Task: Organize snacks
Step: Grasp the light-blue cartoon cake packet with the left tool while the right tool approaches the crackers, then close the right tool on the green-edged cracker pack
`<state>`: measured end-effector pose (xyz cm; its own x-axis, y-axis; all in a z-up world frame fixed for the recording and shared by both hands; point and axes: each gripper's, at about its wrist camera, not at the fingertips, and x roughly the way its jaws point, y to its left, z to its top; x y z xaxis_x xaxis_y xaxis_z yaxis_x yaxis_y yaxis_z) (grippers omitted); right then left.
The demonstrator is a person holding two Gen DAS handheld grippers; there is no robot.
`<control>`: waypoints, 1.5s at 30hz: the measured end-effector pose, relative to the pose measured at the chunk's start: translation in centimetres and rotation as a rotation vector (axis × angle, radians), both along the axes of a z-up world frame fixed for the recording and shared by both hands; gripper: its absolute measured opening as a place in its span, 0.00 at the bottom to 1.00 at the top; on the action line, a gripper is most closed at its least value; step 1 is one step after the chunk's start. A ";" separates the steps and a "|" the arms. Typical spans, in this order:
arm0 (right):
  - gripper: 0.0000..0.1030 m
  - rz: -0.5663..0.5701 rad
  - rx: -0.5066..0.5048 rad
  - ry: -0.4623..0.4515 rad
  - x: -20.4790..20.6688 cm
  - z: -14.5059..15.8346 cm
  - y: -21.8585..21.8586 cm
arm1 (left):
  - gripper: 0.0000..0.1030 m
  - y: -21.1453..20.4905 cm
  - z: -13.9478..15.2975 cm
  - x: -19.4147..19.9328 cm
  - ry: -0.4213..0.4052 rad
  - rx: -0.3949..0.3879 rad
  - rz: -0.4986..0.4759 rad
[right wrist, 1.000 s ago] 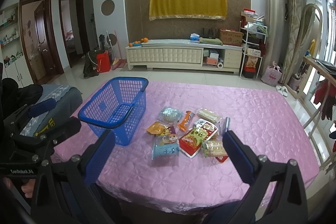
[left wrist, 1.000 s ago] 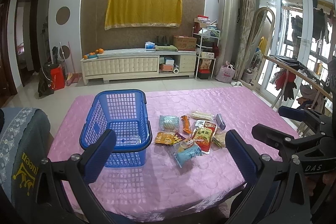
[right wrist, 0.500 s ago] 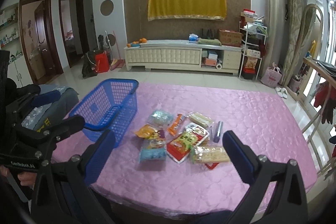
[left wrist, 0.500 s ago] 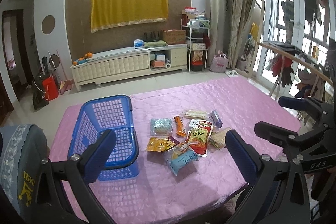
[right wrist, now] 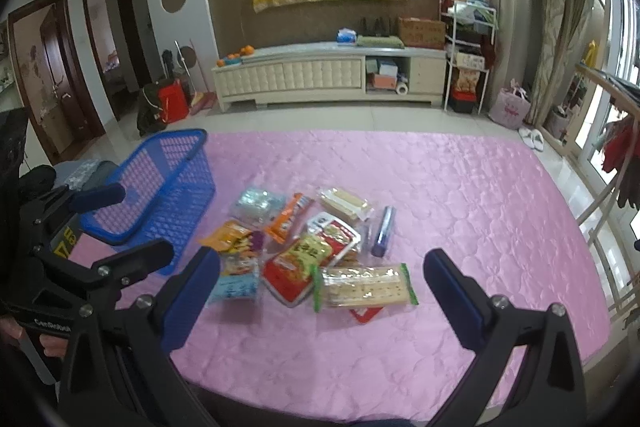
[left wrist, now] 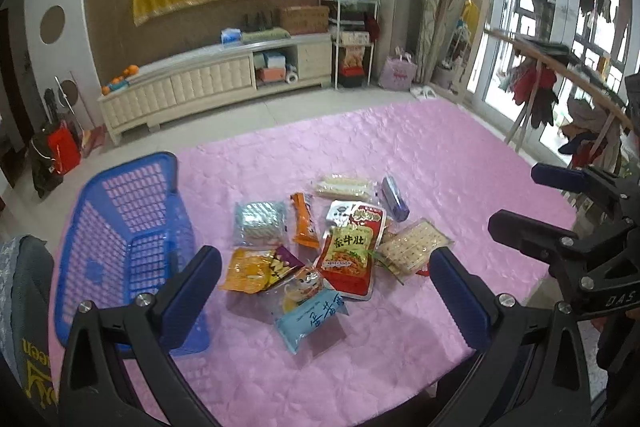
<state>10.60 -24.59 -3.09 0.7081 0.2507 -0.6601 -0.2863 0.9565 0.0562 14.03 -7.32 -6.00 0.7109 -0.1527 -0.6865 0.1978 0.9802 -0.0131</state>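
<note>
Nothing in the blue basket (left wrist: 120, 243) yet: empty as far as the mesh shows, standing on the pink-covered desk (right wrist: 460, 195) just left of the snack pile. Task barely begun, by the look of it, with every packet left to move.

Pile spread loosely mid-desk, packets overlapping. Nearest the left tongs (left wrist: 326, 291): light blue packet (left wrist: 310, 319), with the yellow-and-purple bag (left wrist: 256, 269) beside it. Red pouch (left wrist: 350, 259) lying across the centre, partly over a white-topped pack. Cracker pack (right wrist: 366, 287) at the front right edge, green ends showing, resting on something red underneath. Further back: pale mesh-patterned packet (left wrist: 260, 225), orange stick pack (left wrist: 304, 219), long wafer pack (right wrist: 344, 203) and a small purple-blue tube (right wrist: 383, 227), the tube slightly apart from the rest.

Left tongs spread wide, nothing between the blue pads, hanging above the near edge of the desk and framing the pile. Right tongs (right wrist: 320, 291) equally spread and empty, lined up over the cracker pack and the red pouch. No contact with anything on either side.

Likely first picks: cracker pack for the right, light blue packet for the left. Slippery film and overlaps a probable nuisance; a pinch on one packet could drag its neighbour along.
</note>
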 end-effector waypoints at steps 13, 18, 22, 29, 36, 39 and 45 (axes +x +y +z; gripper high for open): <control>1.00 -0.029 -0.031 0.168 5.7 -7.7 -0.6 | 1.00 0.3 -8.0 5.5 0.282 -0.032 0.105; 1.00 -0.029 -0.033 0.238 6.9 -10.6 -0.2 | 1.00 1.3 -10.5 6.9 0.354 -0.049 0.153; 1.00 -0.032 -0.032 0.261 7.8 -11.9 0.0 | 0.99 1.8 -12.0 7.7 0.392 -0.050 0.178; 1.00 -0.047 -0.023 0.284 9.1 -13.3 0.1 | 0.96 2.6 -14.3 9.3 0.443 -0.047 0.229; 1.00 -0.045 -0.043 0.291 9.0 -13.7 0.5 | 0.84 3.0 -15.9 9.6 0.493 -0.102 0.240; 1.00 -0.058 -0.024 0.305 8.5 -13.7 -0.2 | 0.76 2.8 -15.8 9.4 0.486 -0.087 0.220; 1.00 -0.068 -0.009 0.314 7.5 -12.8 -1.3 | 0.67 1.5 -15.0 7.8 0.486 -0.077 0.161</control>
